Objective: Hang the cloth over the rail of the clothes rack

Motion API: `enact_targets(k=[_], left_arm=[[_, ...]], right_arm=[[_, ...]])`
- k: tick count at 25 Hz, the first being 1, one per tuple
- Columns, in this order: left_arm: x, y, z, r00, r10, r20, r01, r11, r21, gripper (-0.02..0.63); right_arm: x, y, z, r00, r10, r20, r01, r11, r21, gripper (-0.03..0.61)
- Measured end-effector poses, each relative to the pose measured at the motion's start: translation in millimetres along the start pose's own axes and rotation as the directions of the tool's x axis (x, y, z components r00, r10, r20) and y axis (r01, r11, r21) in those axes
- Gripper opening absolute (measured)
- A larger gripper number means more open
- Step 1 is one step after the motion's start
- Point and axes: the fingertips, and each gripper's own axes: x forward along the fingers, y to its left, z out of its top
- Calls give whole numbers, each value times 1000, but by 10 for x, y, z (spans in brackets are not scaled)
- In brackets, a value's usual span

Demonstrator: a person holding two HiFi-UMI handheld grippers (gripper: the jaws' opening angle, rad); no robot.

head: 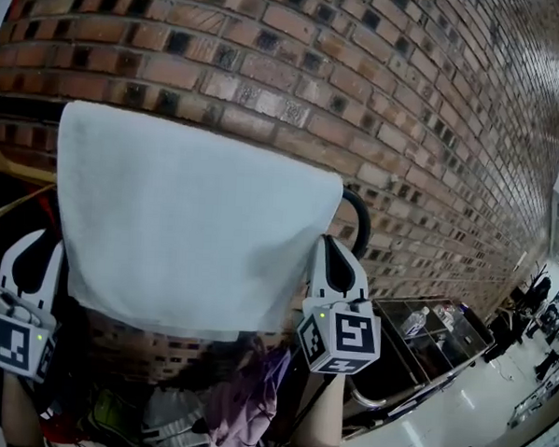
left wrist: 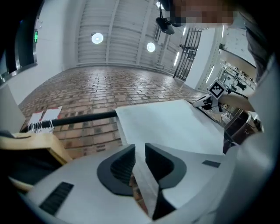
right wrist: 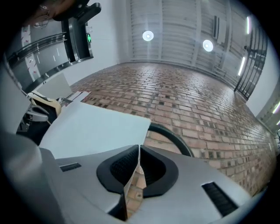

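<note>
Behind the rack, the brick wall point(head: 407, 103) fills your view. The cloth point(head: 186, 222) already lies over the rail point(head: 359, 217), whose curved end shows at 3 o'clock of the cloth, and the near flap hangs broad and flat. Your left hand-held gripper point(left wrist: 140, 151), at the flap's 8 o'clock corner, has its jaws a narrow gap apart with the edge pinched between them. Your right hand-held gripper point(right wrist: 139, 151), at 4 o'clock, is nearly closed on the thin edge. My read is that the drape is settling: bring both corners down evenly, keep the hem level, and let go together so neither side drags it off.
</note>
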Motion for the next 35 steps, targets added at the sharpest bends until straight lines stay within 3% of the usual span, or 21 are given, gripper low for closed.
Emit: enact_targets(k=[5, 8, 12, 15, 17, 20, 24, 26, 31, 33, 35], left_arm=[[-195, -158, -435, 995, -38, -87, 29, 995, -100, 121], [-242, -264, -531, 992, -63, -108, 51, 993, -109, 121], [-339, -386, -558, 990, -84, -116, 71, 991, -112, 122], [-423, -436, -563, 988, -90, -125, 76, 991, -112, 123], [-466, -450, -580, 987, -93, -134, 78, 990, -114, 122], [-543, -468, -682, 982, -86, -169, 64, 990, -128, 123], [-619, -524, -924, 968, -88, -234, 48, 984, -174, 125], [-645, -533, -1086, 960, -91, -266, 40, 981, -189, 130], [-653, -584, -1306, 946, -83, -313, 23, 982, -189, 131], [-632, -620, -1304, 945, -84, -316, 27, 983, -182, 132], [-604, -622, -1273, 946, -81, -314, 28, 985, -170, 132]], right_arm=[[-152, 325, -294, 994, 107, -14, -106, 992, 68, 26], [-211, 620, -306, 980, 197, 10, -197, 976, 91, 18], [-353, 1036, -268, 957, 284, 59, -286, 957, 43, 18], [-473, 876, -177, 980, 178, 92, -180, 983, 21, 18], [-522, 602, -229, 991, 97, 88, -102, 993, 56, 18], [-604, 309, -453, 999, 36, 41, -42, 987, 155, 20], [-699, 32, -845, 999, -43, -2, 43, 978, 204, 20], [-680, -16, -1064, 999, -39, -23, 44, 971, 236, 20], [-311, 218, -1470, 989, 144, -19, -129, 934, 332, 20], [-116, 331, -1442, 972, 236, 20, -227, 902, 367, 33], [60, 454, -1322, 940, 333, 77, -335, 852, 401, 98]])
